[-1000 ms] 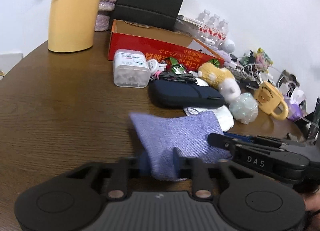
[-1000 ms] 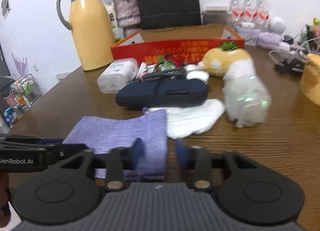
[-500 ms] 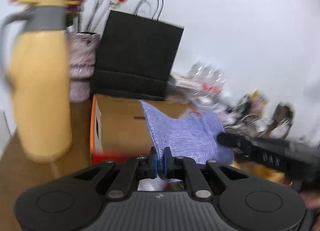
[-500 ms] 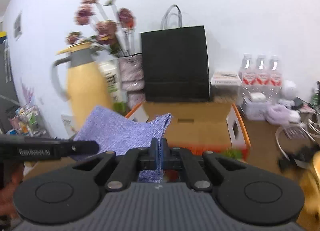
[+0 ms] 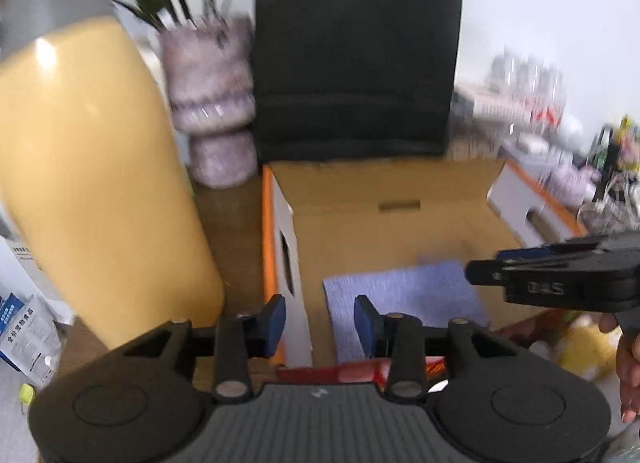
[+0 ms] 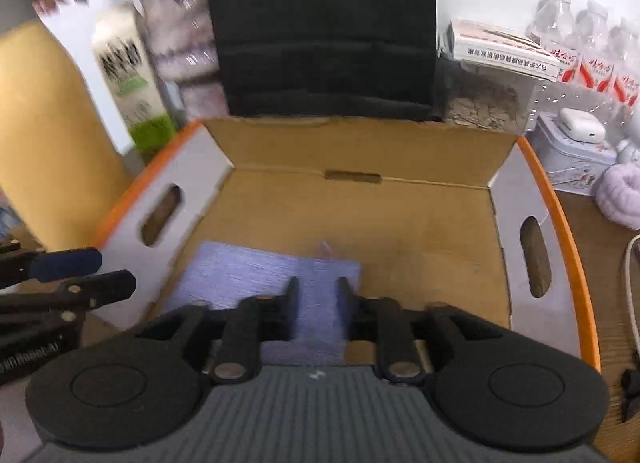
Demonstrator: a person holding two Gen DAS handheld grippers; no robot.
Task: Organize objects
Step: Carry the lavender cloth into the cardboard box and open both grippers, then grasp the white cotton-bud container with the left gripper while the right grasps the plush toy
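Lilac-blue woven cloth (image 6: 256, 275) at 7 o'clock on plain tan floor of cardboard box (image 6: 360, 215); orange rims, white-grey side flaps, red outer front. Matte black paper bag (image 6: 320, 23) at 12 o'clock. Mustard-yellow thermos (image 5: 92, 167) with grey band at 9 o'clock. Mottled pink-and-white vase (image 5: 212, 103), mauve flowers. Red-and-white labels on clear water bottles (image 6: 592, 47) at 2 o'clock. Black left gripper (image 5: 320, 317) with blue pads; all-black right gripper (image 6: 314, 295). Brown wood-grain desk (image 6: 588, 219).

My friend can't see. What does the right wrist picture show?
A purple cloth lies flat inside an open cardboard box, and the right gripper hovers above it, jaws opening with nothing pinched. A black bag stands behind the box.
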